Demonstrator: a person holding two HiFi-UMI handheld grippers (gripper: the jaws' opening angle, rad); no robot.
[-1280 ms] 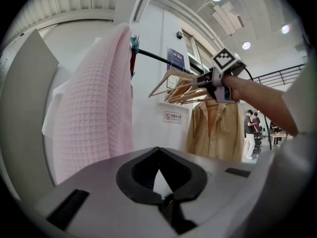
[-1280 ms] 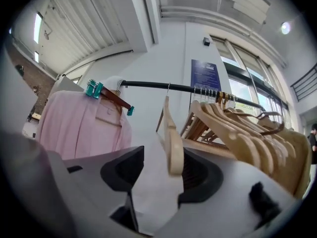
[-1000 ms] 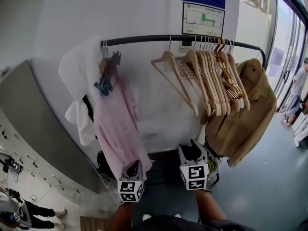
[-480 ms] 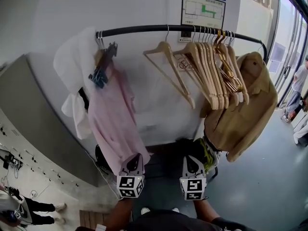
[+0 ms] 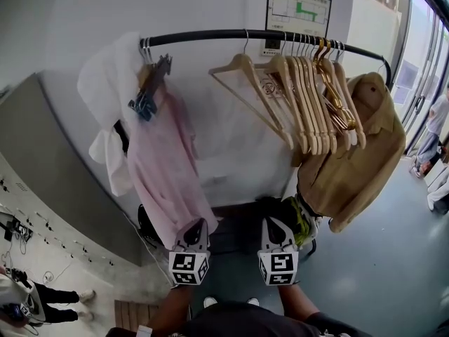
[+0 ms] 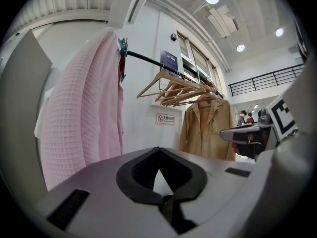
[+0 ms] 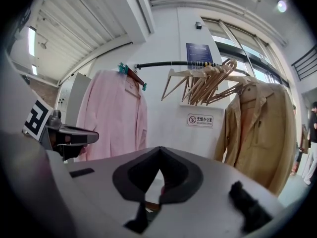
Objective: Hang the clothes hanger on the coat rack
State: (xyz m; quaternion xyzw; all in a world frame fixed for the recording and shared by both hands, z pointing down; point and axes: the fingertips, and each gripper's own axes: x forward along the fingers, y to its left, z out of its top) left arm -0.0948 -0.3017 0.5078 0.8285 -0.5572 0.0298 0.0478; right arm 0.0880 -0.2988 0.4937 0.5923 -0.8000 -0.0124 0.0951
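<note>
A black coat rack rod (image 5: 280, 36) runs across the white wall. On it hang one wooden hanger (image 5: 247, 72) by itself and a tight bunch of several wooden hangers (image 5: 312, 97) to its right; these show too as the hangers (image 7: 208, 81) in the right gripper view. Low in the head view, well below the rod, my left gripper (image 5: 198, 225) and right gripper (image 5: 271, 225) sit side by side. Both are shut with nothing in them. The left gripper (image 6: 158, 172) points at the wall between a pink shirt and a tan jacket.
A pink shirt (image 5: 165, 174) on a clip hanger and a white garment (image 5: 109, 93) hang at the rod's left end. A tan jacket (image 5: 354, 156) hangs at the right end. A grey cabinet (image 5: 49, 167) stands at left. People stand by the glass doors (image 5: 438, 125) at right.
My right gripper has shut its jaws and come down, level with the left one. The left gripper has hardly moved. The hangers stay on the rod.
</note>
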